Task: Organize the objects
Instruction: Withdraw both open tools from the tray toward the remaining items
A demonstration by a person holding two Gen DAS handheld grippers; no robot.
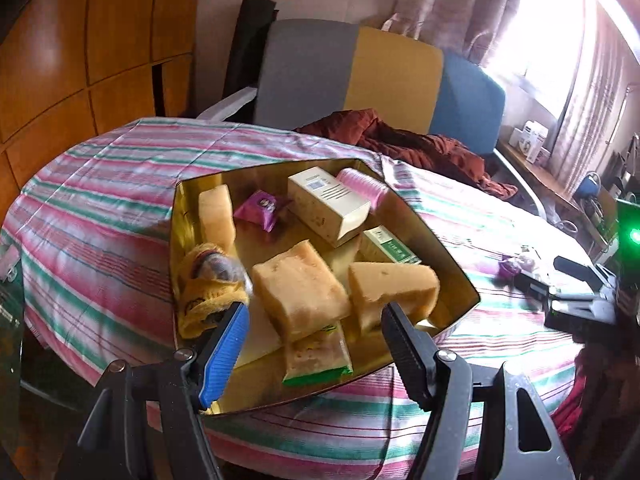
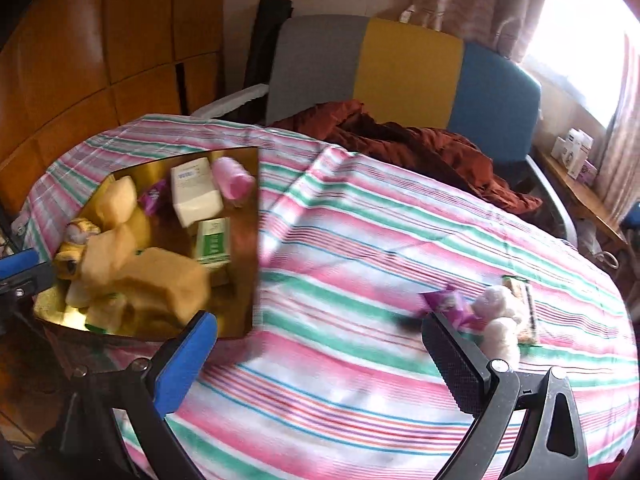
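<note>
- so the gold tray point(image 1: 188, 216) sits on the striped tablecloth point(image 1: 100, 184) and it's already pretty stuffed; sponges point(image 1: 298, 292), a white box point(image 1: 326, 206), a pink roll point(image 1: 362, 190), a purple packet point(image 1: 260, 208), a green-and-white box point(image 1: 386, 246), a yellow cloth thing point(image 1: 206, 292) at the near left wall
- left gripper point(image 1: 316, 320) hovers over the near edge of that tray, jaws spread wide, nothing pinched between them; the sponges sit just beyond and between the fingertips, but I'd say not touched
- right gripper point(image 2: 320, 340) is out over bare cloth, jaws wide apart too, holding nothing; that view is smeared, so it's probably on the move
- leftovers are on the far right of the table: a white plush toy point(image 2: 500, 320), a purple wrapper point(image 2: 448, 304) and a flat snack packet point(image 2: 524, 304), all bunched up and touching; they lie just right of the right gripper's black finger point(image 2: 456, 364), the plush nearly against it
- what could go wrong, my guess: those three are so clumped that closing on one could drag or flick a neighbour; the plush is soft and could squish out of the pads
- also the tray pile is loose and tall; dropping more on top could roll a sponge over the low wall; the left gripper could nudge the tray sideways on the slippery cloth
</note>
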